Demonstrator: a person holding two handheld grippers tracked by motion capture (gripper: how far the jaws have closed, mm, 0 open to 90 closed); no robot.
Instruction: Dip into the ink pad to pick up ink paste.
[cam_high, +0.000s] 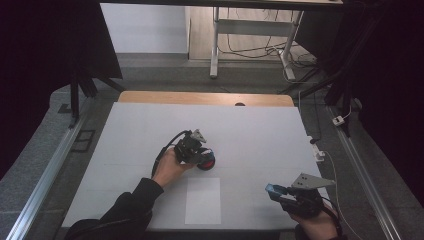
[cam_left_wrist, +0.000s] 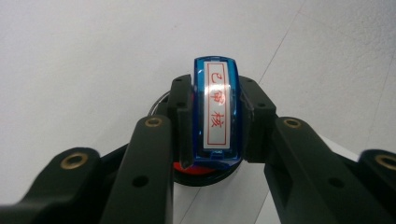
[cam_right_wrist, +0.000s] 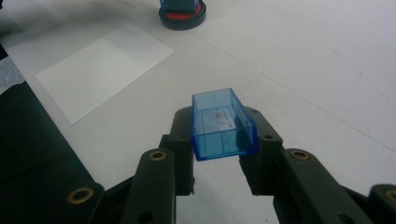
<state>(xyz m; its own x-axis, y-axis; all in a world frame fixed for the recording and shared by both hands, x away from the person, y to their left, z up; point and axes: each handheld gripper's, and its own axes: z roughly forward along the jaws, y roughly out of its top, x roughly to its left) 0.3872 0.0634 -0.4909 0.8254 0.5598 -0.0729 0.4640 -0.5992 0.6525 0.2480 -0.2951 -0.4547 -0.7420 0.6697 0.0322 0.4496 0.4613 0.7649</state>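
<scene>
In the high view, the left gripper (cam_high: 201, 152) is sitting at frame centre on the white tabletop (cam_high: 250, 140), its jaws clamping a blue stamp (cam_high: 206, 153) over a round black-rimmed red ink pad (cam_high: 206, 163). A flat white paper sheet (cam_high: 203, 200) is lying below.

In the left gripper view, the glossy translucent stamp (cam_left_wrist: 216, 112) is running lengthwise up the frame, its white label bearing red handwritten characters.

In the right gripper view, the right gripper (cam_right_wrist: 224, 135) is gripping a clear blue rectangular cap (cam_right_wrist: 223, 123), open end facing the camera.
</scene>
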